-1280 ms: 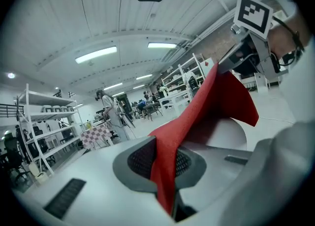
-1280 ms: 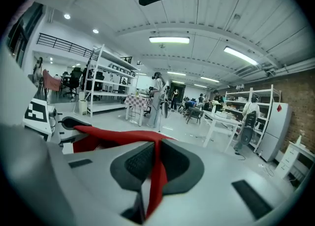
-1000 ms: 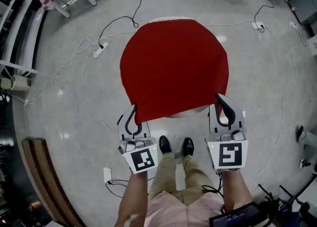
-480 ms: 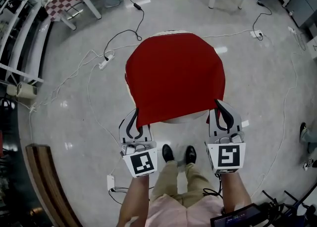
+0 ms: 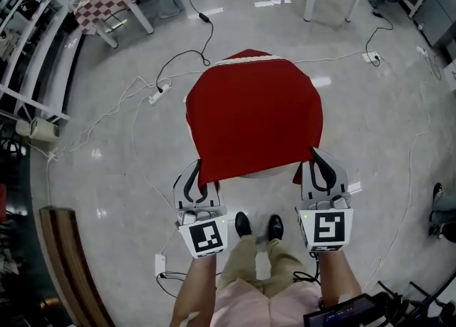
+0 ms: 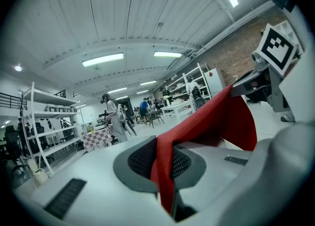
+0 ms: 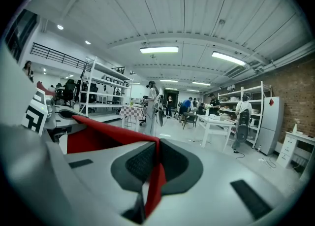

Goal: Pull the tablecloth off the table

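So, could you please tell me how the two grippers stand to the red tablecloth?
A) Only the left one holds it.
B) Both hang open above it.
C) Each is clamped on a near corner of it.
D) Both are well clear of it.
C: in each gripper view, red cloth is pinched between closed pads, and the head view shows the left gripper and right gripper at the tablecloth's near corners.

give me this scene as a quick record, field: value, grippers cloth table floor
left gripper: shut on the red tablecloth, near left corner
right gripper: shut on its near right corner
tablecloth: covers the table, near edge taut between the grippers
table: round, white rim showing under that edge
floor: a power strip left of the table
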Tool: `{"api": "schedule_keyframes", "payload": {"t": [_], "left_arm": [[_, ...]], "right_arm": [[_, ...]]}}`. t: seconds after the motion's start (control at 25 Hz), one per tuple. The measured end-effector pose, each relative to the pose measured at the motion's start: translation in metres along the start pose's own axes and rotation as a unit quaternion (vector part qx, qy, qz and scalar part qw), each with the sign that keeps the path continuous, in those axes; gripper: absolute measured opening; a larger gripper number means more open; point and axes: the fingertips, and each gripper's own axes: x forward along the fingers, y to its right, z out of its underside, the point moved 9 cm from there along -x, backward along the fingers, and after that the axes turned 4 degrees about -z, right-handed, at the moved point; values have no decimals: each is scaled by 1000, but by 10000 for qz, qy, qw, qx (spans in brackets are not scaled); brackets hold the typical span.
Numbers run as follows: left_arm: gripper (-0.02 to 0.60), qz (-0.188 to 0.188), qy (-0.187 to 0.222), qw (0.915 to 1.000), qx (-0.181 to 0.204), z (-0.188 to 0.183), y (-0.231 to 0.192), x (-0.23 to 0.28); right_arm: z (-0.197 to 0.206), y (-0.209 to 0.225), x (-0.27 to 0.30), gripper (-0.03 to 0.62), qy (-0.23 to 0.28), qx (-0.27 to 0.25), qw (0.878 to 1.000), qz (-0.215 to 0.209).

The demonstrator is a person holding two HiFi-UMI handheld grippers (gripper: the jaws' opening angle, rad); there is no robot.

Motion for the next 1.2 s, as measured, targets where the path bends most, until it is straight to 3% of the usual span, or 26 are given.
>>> {"api": "schedule_keyframes", "payload": {"t": [0.6,1.2], "left_arm": [[38,-187,-13,9998,-4,-21,-2,-29],[38,-301,215,9986,-389,-48,6,-60]], "right_arm": [[-16,-2,-25,28,299,-164,9993,-183],[-28,7,-57,28,584,-398,9970,-303]]}}
